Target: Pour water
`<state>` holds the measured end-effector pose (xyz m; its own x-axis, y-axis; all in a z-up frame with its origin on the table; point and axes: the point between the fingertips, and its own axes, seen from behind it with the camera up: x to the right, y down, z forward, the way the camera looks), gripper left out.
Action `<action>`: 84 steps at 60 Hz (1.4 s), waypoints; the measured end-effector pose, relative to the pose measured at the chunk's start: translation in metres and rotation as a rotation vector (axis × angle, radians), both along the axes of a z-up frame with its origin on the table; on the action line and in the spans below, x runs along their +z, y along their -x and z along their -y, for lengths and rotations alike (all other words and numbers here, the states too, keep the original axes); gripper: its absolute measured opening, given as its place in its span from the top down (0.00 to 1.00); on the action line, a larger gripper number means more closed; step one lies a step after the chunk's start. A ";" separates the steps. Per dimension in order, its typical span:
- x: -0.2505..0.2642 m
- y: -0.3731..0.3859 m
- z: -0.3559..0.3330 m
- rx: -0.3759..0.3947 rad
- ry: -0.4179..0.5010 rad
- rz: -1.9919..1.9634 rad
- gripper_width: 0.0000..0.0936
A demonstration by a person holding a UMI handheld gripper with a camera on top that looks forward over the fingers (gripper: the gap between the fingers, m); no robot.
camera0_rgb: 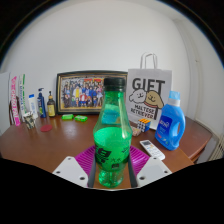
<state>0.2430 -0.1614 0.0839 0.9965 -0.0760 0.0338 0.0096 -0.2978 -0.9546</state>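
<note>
A green plastic bottle [112, 130] with a dark cap stands upright between my fingers, its lower body filling the gap. My gripper [111, 172] is shut on the green bottle, with the magenta pads [93, 158] pressing both its sides. The bottle's base hangs low between the fingertips, above the brown wooden table [45, 150]. No cup or other vessel for the water shows.
Beyond the bottle stand a framed group photo [82, 92], a white "GIFT" paper bag [150, 98] and a blue detergent bottle [171, 122]. A white remote [151, 149] lies to the right. Small bottles [38, 106] and green objects [74, 118] sit at the left.
</note>
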 end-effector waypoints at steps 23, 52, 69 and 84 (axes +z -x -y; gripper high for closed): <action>0.013 -0.007 -0.007 -0.047 -0.009 0.041 0.62; 0.148 0.106 -0.107 0.034 -0.041 0.614 0.63; 0.175 0.266 -0.208 0.171 0.012 1.185 0.63; 0.153 0.375 -0.263 0.310 0.037 1.704 0.63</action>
<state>-0.1318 0.1014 0.2365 -0.1808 0.1208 0.9761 0.9748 -0.1100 0.1942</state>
